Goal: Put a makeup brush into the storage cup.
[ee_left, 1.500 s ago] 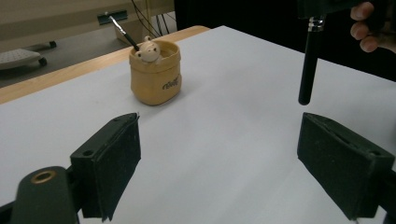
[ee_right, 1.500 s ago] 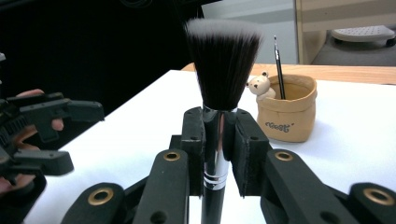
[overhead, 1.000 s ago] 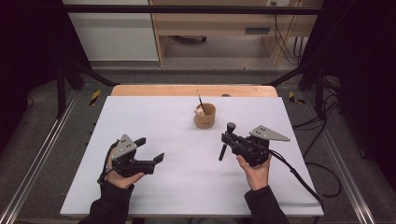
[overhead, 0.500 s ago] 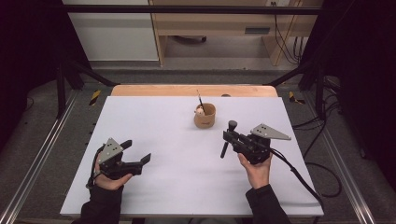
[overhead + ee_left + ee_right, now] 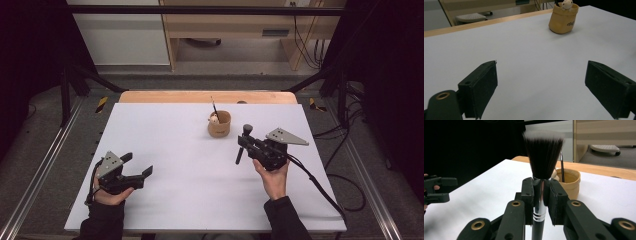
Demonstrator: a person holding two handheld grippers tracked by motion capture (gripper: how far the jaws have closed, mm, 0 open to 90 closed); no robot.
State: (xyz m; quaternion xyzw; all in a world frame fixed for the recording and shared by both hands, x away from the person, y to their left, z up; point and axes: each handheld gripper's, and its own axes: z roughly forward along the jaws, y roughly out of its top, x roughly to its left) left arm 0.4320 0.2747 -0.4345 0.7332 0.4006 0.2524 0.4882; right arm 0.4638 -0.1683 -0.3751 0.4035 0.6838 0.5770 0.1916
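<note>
Black jaws, right gripper [image 5: 541, 195]: pressed onto the shiny ferrule of a makeup brush [image 5: 542, 160], bristles fanned above the pads, handle hanging below.
Right hand [image 5: 272, 177]: holds that gripper above the white table [image 5: 190, 200], near the tan pouch-like cup [image 5: 219, 125] but not over its mouth.
Left gripper [image 5: 541, 85]: jaws spread wide, nothing between them, low over bare tabletop at the person's left, well apart from the cup.
Cup contents: a thin dark-handled brush [image 5: 214, 107] and a small pale object [image 5: 567, 3] already stand inside.
Done, as it looks: brush lifted and firmly pinched.
Left, as I judge: carry it over the cup, lower the handle in, release; the free gripper may steady the soft cup.
</note>
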